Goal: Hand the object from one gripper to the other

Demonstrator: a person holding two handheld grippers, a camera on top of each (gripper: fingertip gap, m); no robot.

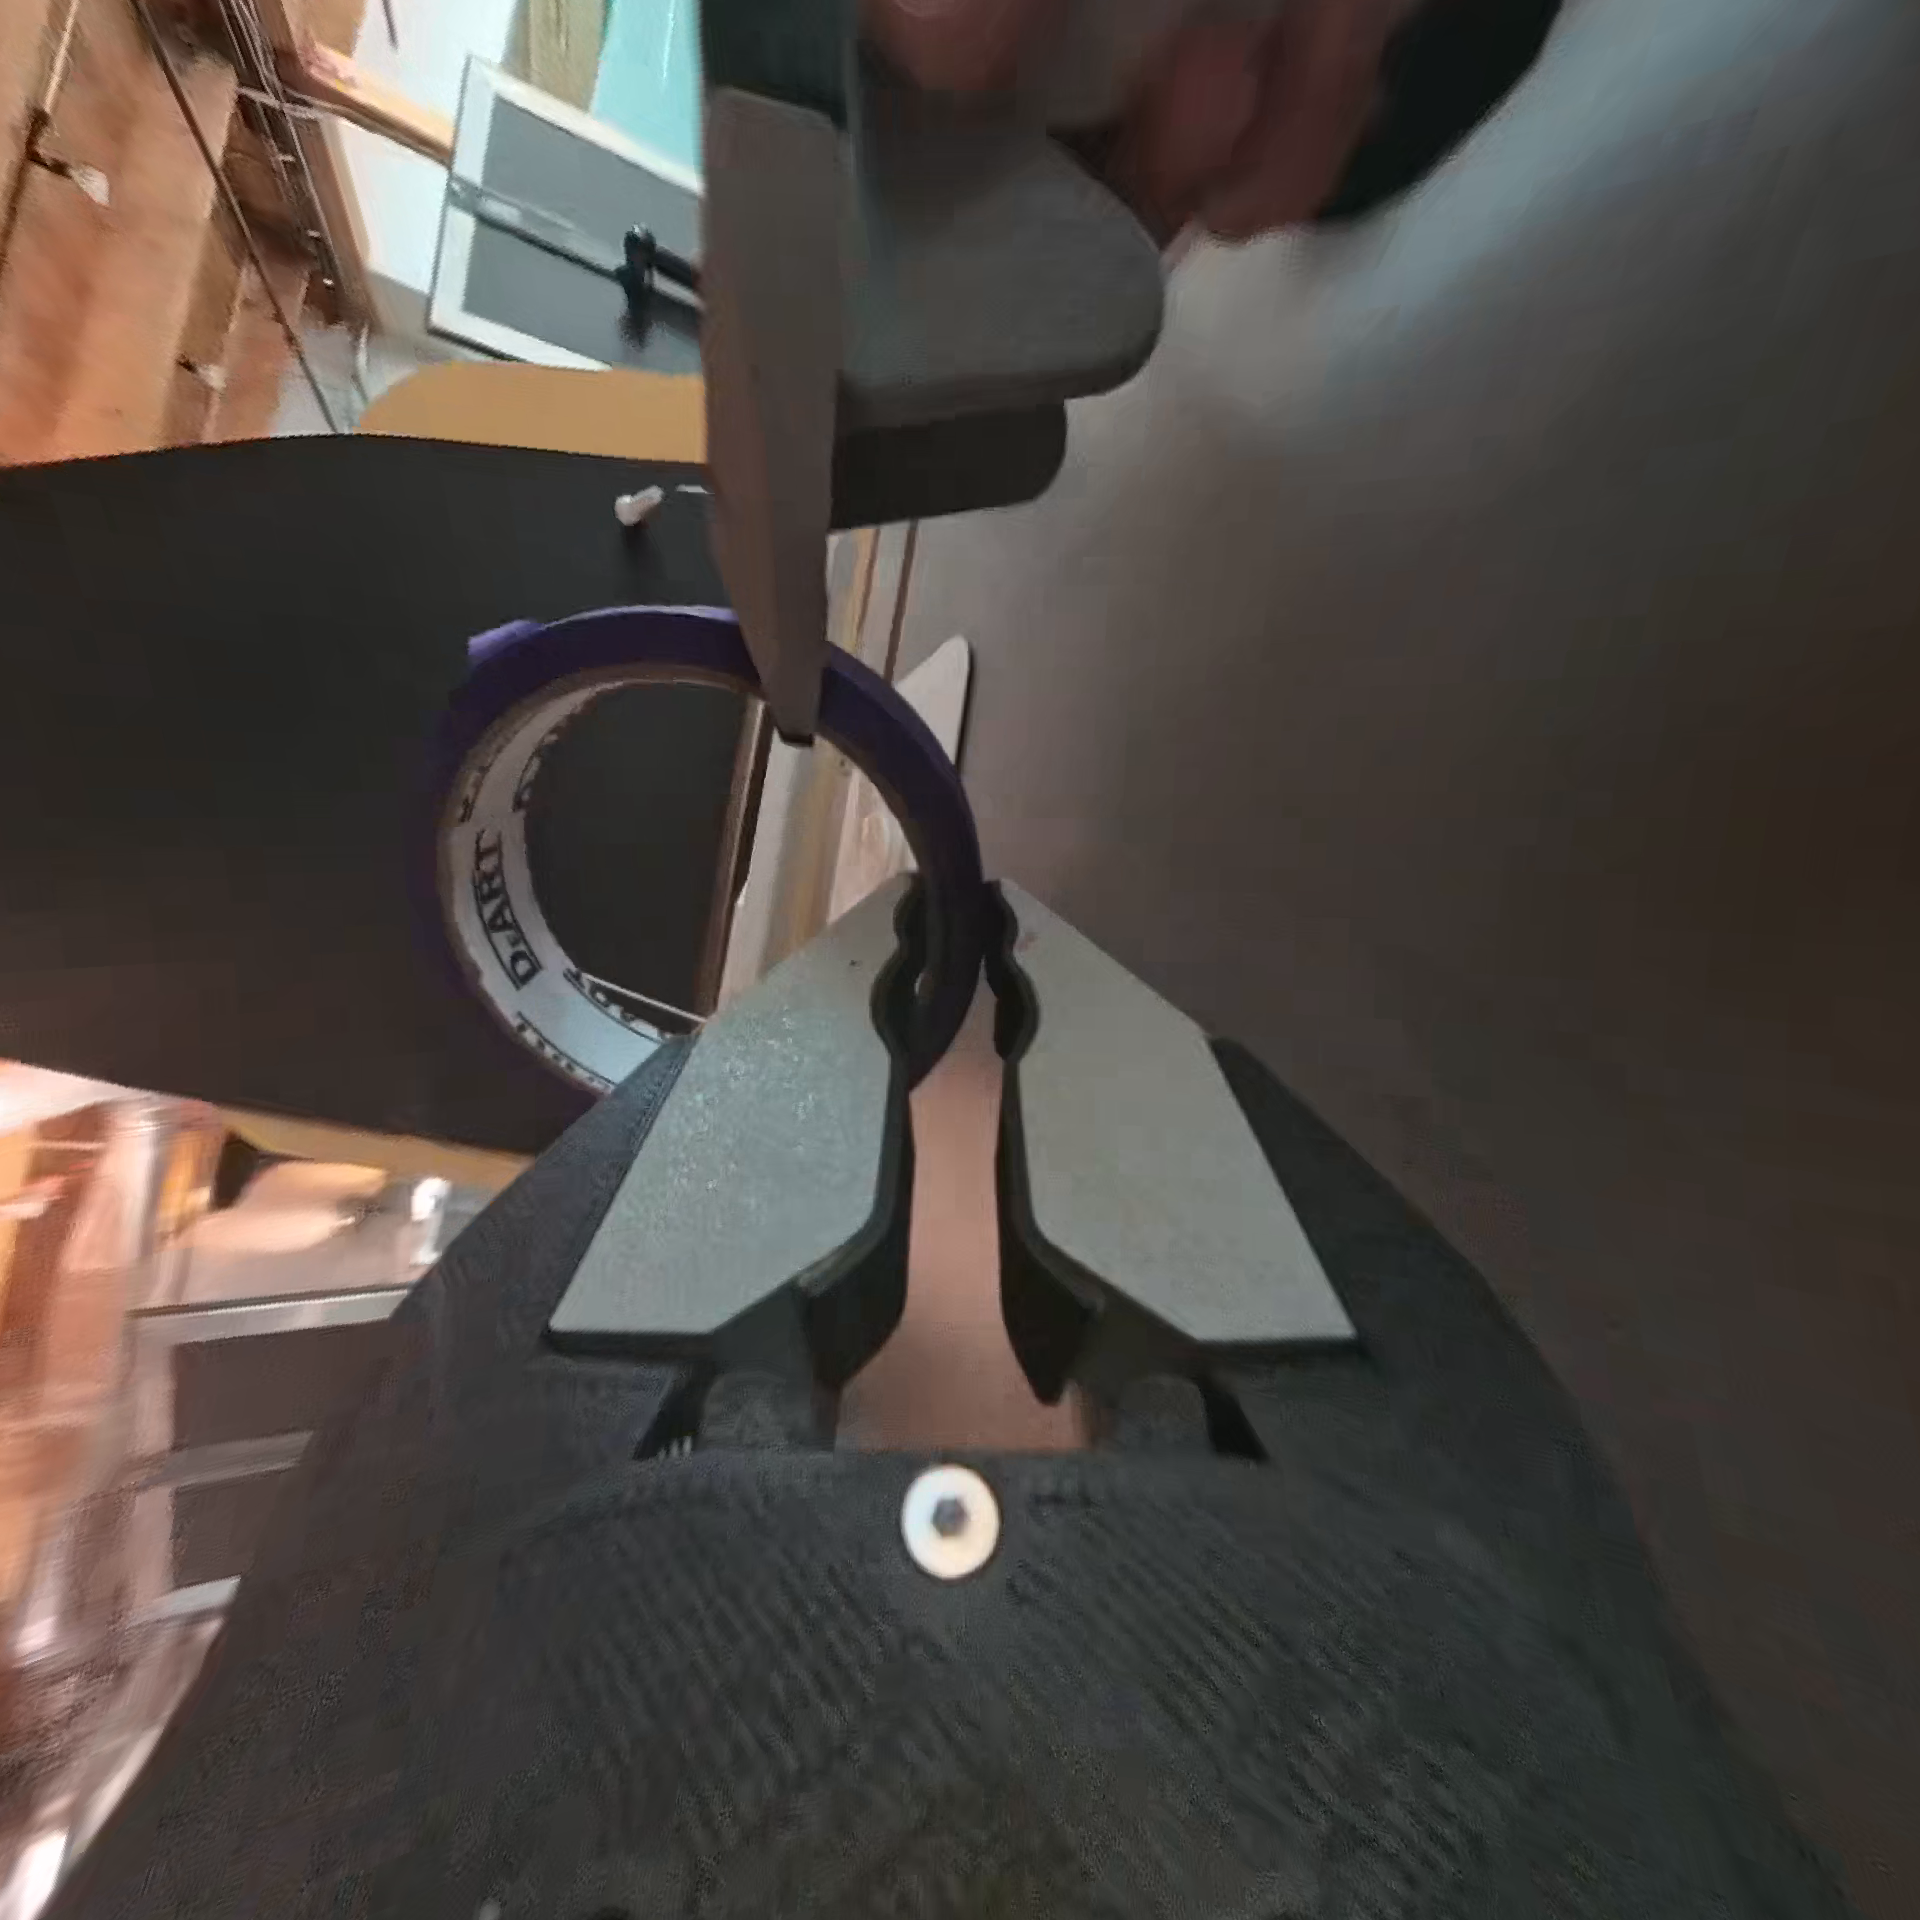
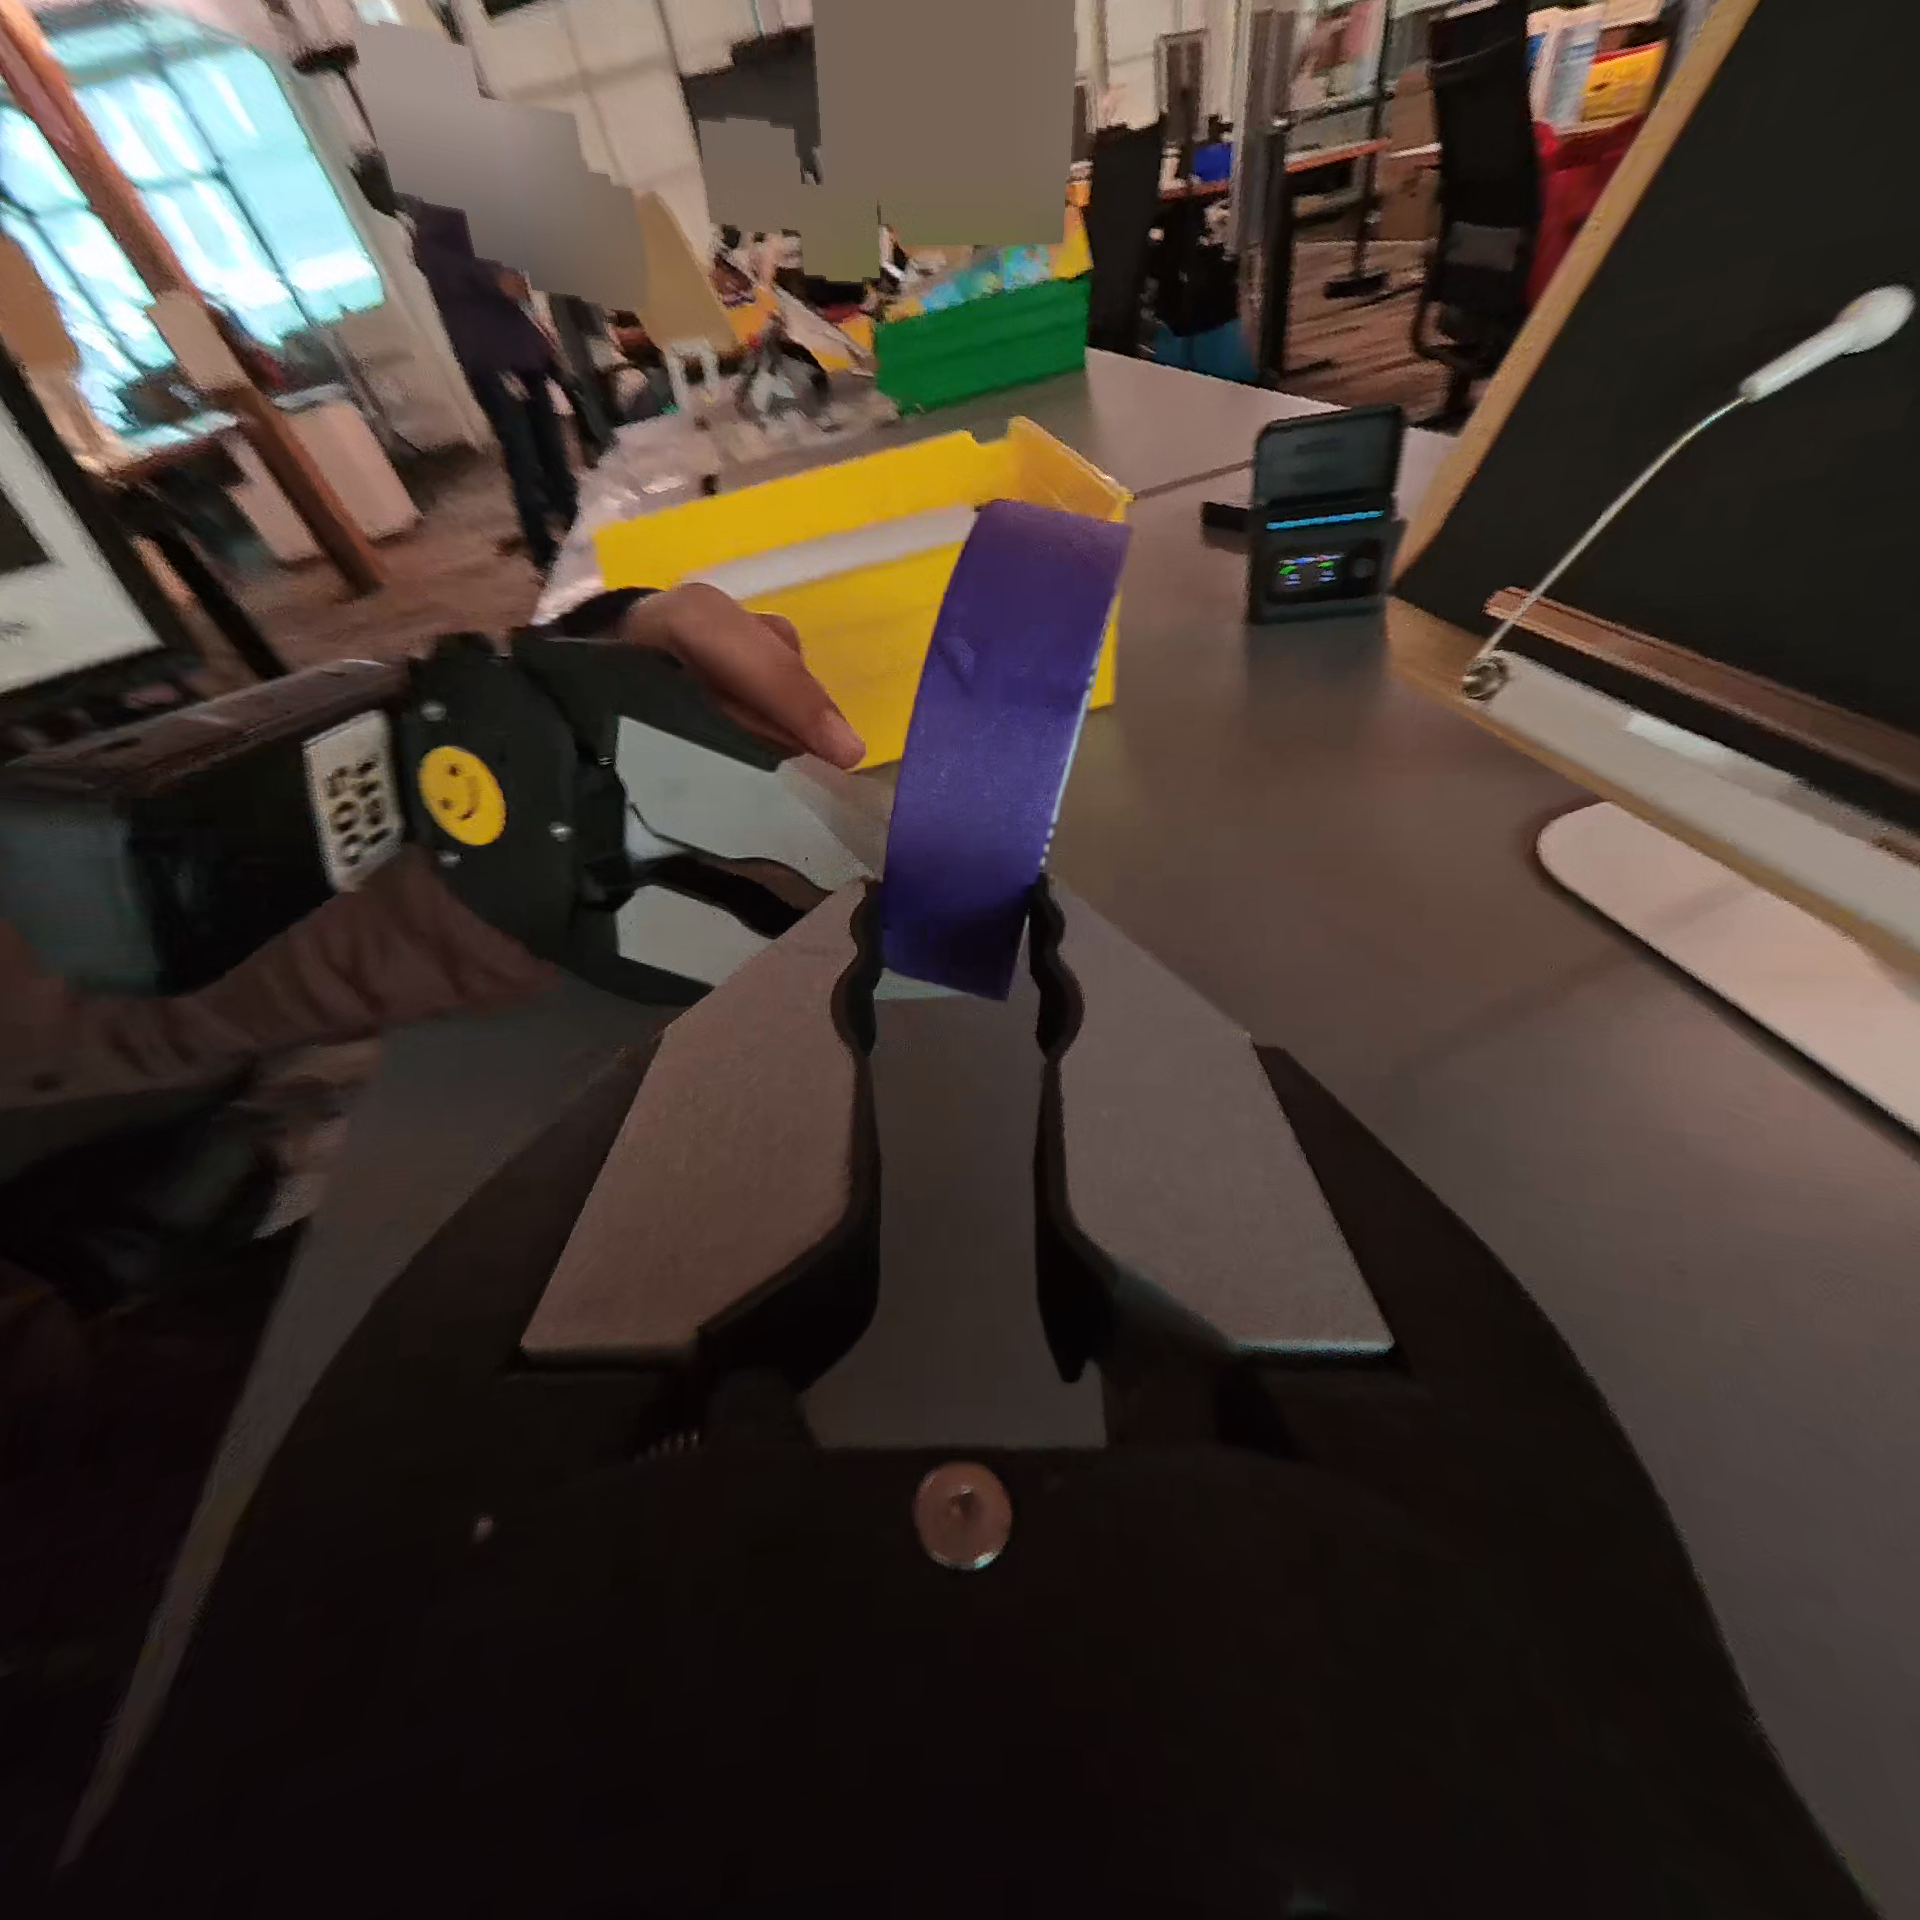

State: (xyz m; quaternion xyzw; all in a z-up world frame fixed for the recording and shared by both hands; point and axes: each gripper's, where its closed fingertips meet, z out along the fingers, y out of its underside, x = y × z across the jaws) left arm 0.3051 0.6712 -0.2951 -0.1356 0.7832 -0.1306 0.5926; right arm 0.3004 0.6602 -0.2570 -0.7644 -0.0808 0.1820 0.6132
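Note:
A purple tape roll (image 2: 997, 748) is held above the grey table (image 2: 1351, 831) by both grippers. In the left wrist view my left gripper (image 1: 945, 956) is shut on the roll's wall, one finger inside the ring (image 1: 582, 665) and one outside. My right gripper (image 2: 956, 935) straddles the roll's width, and both pads touch its flat sides. In the left wrist view the right gripper comes down from above, with one fingertip (image 1: 790, 665) on the roll's upper edge. In the right wrist view the left gripper's body (image 2: 499, 810) and a hand sit at the left; its fingertips are hidden.
A yellow bin (image 2: 831, 540) stands on the table behind the roll, with a green bin (image 2: 977, 343) farther back. A small device with a lit screen (image 2: 1320, 520) stands at the right. A black board with a wooden edge (image 2: 1714, 364) leans at the far right, above a white plate (image 2: 1714, 935). A person (image 2: 488, 343) stands in the background.

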